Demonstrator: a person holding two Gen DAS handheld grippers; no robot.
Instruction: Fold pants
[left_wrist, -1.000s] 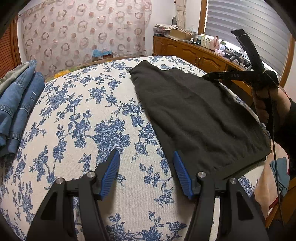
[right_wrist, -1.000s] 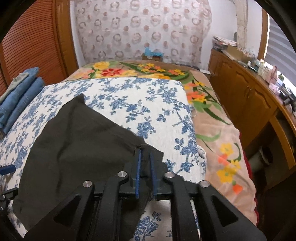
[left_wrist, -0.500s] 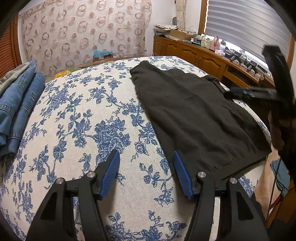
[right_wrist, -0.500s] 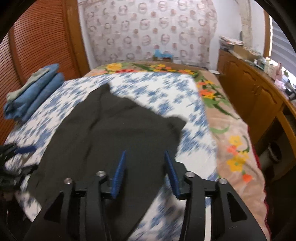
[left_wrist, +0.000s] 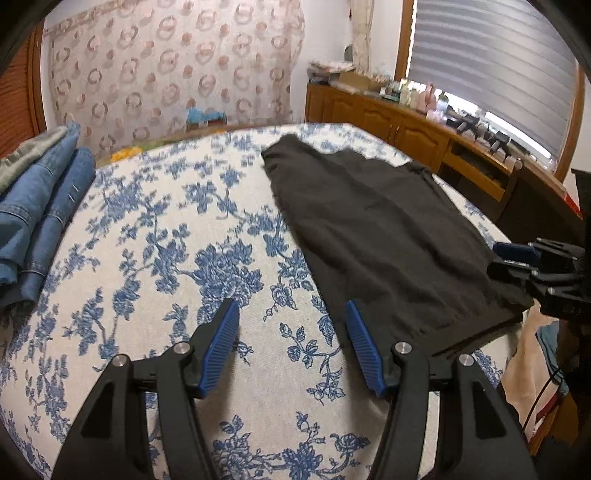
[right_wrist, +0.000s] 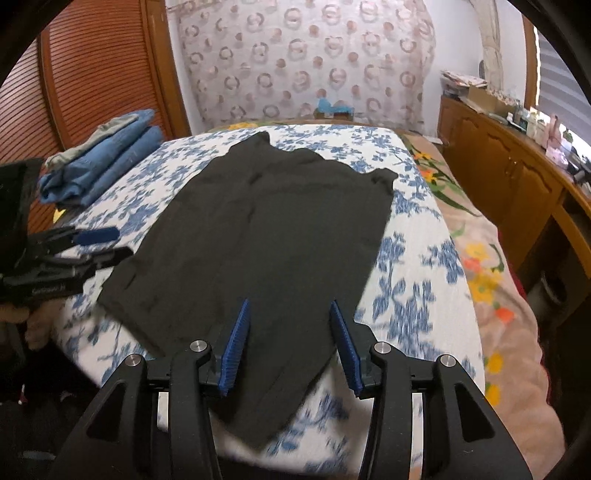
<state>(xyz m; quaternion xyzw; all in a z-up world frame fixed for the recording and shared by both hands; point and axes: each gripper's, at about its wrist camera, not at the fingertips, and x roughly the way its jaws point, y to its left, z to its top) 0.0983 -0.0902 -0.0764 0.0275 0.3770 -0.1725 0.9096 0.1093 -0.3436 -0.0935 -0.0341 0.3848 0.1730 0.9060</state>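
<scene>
The dark grey pants lie flat, folded lengthwise, on the blue-flowered bedspread. They also show in the left wrist view. My left gripper is open and empty over the bedspread, just left of the pants' near end. It shows at the left in the right wrist view. My right gripper is open and empty, hovering above the near end of the pants. It shows at the right edge in the left wrist view.
A stack of folded blue jeans lies at the far left of the bed, also in the right wrist view. A wooden cabinet with clutter runs along the right. An orange-flowered blanket covers the bed's right side.
My right gripper let go of the pants' far corner, opened, and pulled back to the near end. The pants now lie flat. My left gripper barely moved.
</scene>
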